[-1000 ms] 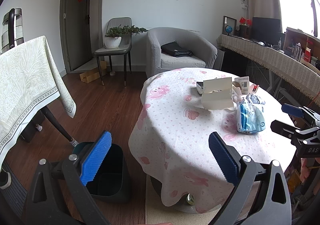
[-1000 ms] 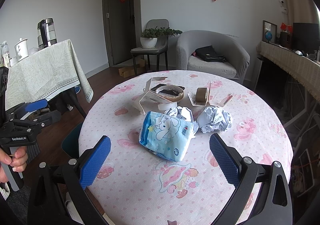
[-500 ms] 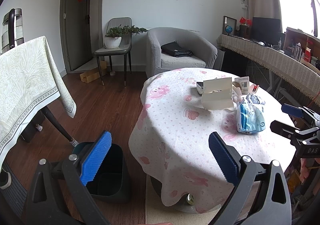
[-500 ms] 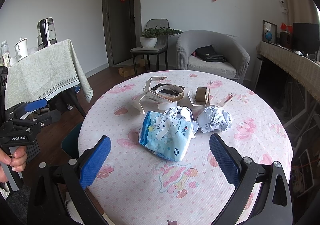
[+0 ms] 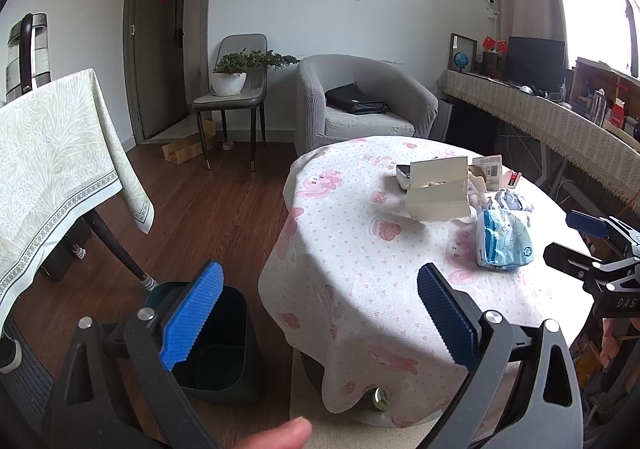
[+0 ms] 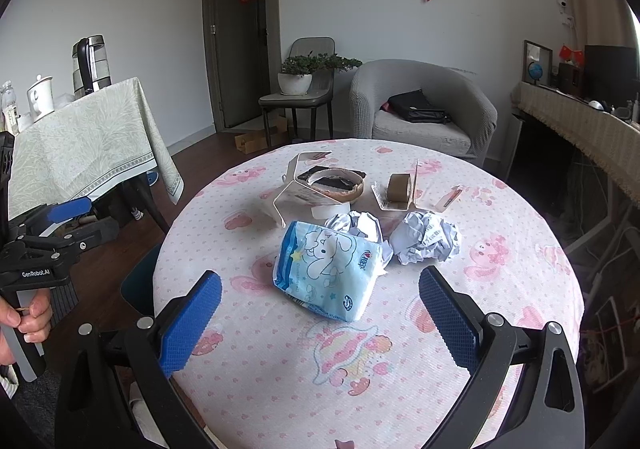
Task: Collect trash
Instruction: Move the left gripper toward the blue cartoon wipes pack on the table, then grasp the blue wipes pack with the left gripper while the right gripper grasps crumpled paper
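Jaws of the right gripper stand wide apart and empty, poised above the near edge of the worktop. Jaws of the left gripper are likewise spread and empty, held off the worktop's left side above the dark bin on the floor.

Just beyond the right gripper lies the blue tissue pack. Behind it, touching or nearly so, sit two crumpled paper balls, then an open white carton and a tape roll.

Judgement: no item is yet taken. The pack is the nearest target; the jaws should straddle its short sides and close gently, as soft wrapping may slip or buckle.

The left ball is partly hidden by the pack. The bin's interior is dark, so its contents cannot be determined. Whether the carton counts as trash is unclear.
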`<state>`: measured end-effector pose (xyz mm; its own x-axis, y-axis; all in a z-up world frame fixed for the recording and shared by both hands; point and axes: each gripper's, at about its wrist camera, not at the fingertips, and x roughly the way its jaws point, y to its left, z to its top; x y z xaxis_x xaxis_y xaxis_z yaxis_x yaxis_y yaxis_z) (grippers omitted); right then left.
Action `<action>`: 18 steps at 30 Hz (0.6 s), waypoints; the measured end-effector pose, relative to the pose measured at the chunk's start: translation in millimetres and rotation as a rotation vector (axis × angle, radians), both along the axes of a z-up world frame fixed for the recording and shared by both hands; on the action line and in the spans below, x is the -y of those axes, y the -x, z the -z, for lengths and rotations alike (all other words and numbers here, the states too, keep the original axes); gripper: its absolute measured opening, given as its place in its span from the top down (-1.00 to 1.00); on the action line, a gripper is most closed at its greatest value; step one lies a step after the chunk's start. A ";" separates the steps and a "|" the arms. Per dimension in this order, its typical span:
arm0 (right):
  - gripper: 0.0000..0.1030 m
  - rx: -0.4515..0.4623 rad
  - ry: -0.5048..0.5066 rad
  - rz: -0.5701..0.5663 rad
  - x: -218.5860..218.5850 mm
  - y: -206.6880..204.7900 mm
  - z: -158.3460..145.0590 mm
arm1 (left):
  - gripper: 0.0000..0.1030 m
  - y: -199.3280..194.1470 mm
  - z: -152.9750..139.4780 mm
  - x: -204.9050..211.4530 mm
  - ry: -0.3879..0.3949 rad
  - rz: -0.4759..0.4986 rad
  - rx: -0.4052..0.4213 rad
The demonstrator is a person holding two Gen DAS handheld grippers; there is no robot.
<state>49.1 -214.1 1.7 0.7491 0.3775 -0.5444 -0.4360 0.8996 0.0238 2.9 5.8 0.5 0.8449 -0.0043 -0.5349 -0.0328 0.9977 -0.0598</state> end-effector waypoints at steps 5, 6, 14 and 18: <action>-0.94 0.000 0.005 0.018 9.9 -0.4 -1.3 | -0.93 -1.1 0.6 12.0 0.005 0.036 -0.007; -0.94 -0.001 0.008 0.024 12.5 -0.8 -1.4 | -0.93 -1.7 0.3 14.9 0.008 0.044 -0.006; -0.94 -0.016 -0.003 0.100 53.2 -5.8 -5.7 | -0.93 -13.1 0.0 54.6 0.032 0.133 0.039; -0.94 -0.030 -0.022 0.144 77.2 -8.4 -6.6 | -0.93 -25.9 9.9 80.3 0.025 0.174 -0.027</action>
<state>57.5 -291.3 8.4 0.7799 0.2790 -0.5603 -0.3009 0.9521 0.0553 28.7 -74.4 -9.4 0.8154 -0.1632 -0.5554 0.1387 0.9866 -0.0862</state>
